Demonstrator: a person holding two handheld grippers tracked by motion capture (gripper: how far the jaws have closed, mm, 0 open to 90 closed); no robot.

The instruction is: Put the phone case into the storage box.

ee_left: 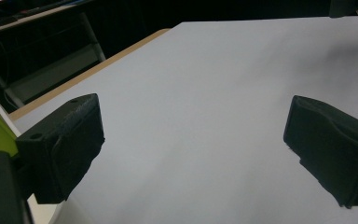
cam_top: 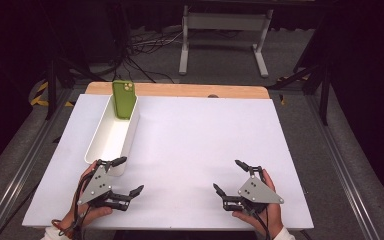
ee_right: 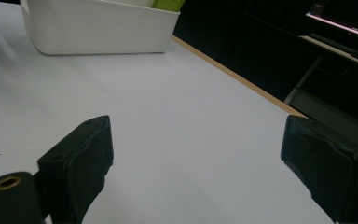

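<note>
Both tools wide open, nothing btwn jaws: left tool lower left of frame, right tool lower right, resting on white desk. White bin sits left of centre, just above left tool. Green phone stands upright in bin's far end, upper left.

Looks like a lab or recording studio. A white-covered table with a wooden edge stands on grey carpet, ringed by dark curtains. Metal floor rails run along both sides, marked with yellow-black hazard tape. Loose cables trail behind, near a white desk frame.
</note>
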